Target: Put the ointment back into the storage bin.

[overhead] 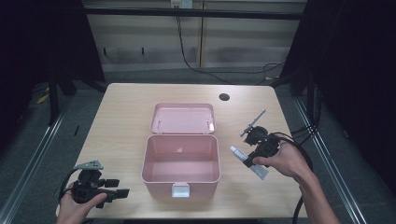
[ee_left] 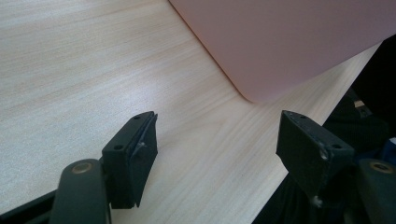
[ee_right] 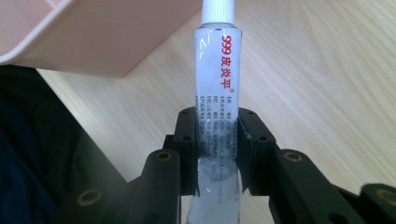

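1. Pale wood is what we're working on: a light-grained table [overhead: 126, 121] with rounded corners and a round cable hole [overhead: 224, 97] near its far edge. Around it the room is dim, with dark curtains at both sides, grey floor, and a wall panel at the back with a black cable [overhead: 187, 51] hanging down it.
2. Dead centre sits a pink box [overhead: 181, 163], lid [overhead: 183, 118] flipped open and lying back, white latch [overhead: 181, 190] facing us.
3. From the high view we get the full layout: our left gripper [overhead: 122, 191] is low at the near left corner of the table, well apart from the right gripper [overhead: 249, 161], which is just right of the box.
4. The right gripper view adds the detail: its jaws are clenched on a white tube [ee_right: 217, 93] with red print, cap [ee_right: 218, 11] pointing away from us toward the box's corner. Up top the tube just looks like a small white stick poking out of the hand.
5. The left gripper view shows its pads [ee_left: 135, 154] spread wide, holding nothing, bare wood between them and the box's pink wall [ee_left: 289, 42] ahead.
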